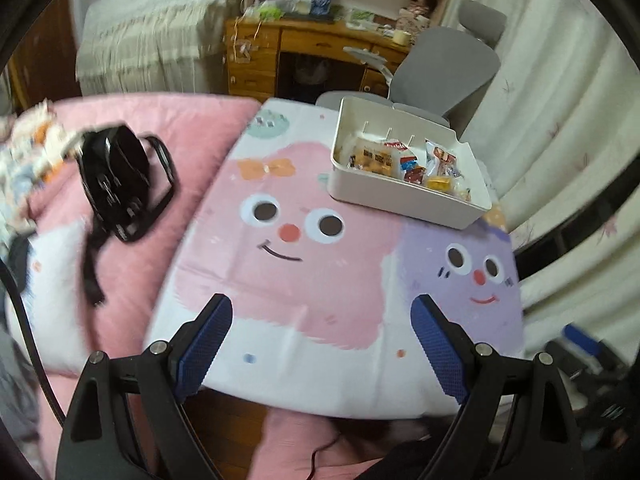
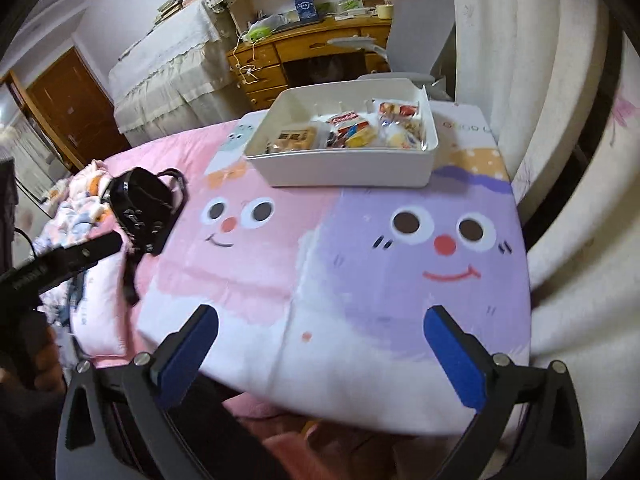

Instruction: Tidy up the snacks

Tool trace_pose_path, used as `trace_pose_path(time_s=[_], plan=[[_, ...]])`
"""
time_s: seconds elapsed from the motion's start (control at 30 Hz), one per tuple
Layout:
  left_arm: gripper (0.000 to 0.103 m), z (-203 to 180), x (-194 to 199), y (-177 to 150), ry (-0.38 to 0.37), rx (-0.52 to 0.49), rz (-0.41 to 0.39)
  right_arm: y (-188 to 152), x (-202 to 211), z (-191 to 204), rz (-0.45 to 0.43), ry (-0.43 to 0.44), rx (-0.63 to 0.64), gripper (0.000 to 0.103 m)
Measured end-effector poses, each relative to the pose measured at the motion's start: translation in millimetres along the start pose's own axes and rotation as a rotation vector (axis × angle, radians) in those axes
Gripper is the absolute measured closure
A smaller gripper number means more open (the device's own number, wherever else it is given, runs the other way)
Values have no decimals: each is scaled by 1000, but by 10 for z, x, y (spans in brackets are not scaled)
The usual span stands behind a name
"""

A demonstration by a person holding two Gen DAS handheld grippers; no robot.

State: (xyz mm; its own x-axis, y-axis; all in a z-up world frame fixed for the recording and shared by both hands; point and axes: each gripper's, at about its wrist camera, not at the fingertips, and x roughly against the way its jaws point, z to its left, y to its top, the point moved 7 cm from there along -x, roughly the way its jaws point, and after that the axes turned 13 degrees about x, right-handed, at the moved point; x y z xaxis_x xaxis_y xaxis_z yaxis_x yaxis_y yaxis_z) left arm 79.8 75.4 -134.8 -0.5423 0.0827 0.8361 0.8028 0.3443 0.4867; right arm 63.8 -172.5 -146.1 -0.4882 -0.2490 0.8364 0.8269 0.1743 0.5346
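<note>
Two grippers hang above a tabletop covered in a cartoon-face cloth. Left gripper and right gripper each have their jaws spread wide with nothing between them. Wrapped snacks lie in the white bin at the far side, well apart from both. A black bag rests on the pink bed to the left.

Open white rectangular plastic storage box sits upright at far end of table w/ cartoon-face cloth. Inside: small wrapped snack packets in red, yellow, orange, clear wrappers, lying loose, mostly piled toward box's right side.
</note>
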Motion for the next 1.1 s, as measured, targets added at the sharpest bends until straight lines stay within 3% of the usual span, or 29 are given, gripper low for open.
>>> trace_pose_path(time_s=[0.2,0.33,0.4,0.53,0.63,0.83,1.1], plan=[[13,-395,346,56,-41,-150,-31,121,467,132,-72,-8,-8,0],[13,-639,426,3,-50,-163,-17,175,640,273,-81,50,-33,0],[13,-709,441,-49,-65,-166,-5,173,735,338,-95,6,-3,0],[13,-778,474,-147,-21,-191,-46,83,875,408,-135,-85,12,0],[13,-806,486,-197,22,-203,-80,-24,830,346,-106,-124,-31,0],[12,-830,502,-226,31,-203,-105,-174,709,117,-52,-143,-120,0],[1,-797,466,-176,72,-183,-126,-125,659,137,-54,-101,-92,0]])
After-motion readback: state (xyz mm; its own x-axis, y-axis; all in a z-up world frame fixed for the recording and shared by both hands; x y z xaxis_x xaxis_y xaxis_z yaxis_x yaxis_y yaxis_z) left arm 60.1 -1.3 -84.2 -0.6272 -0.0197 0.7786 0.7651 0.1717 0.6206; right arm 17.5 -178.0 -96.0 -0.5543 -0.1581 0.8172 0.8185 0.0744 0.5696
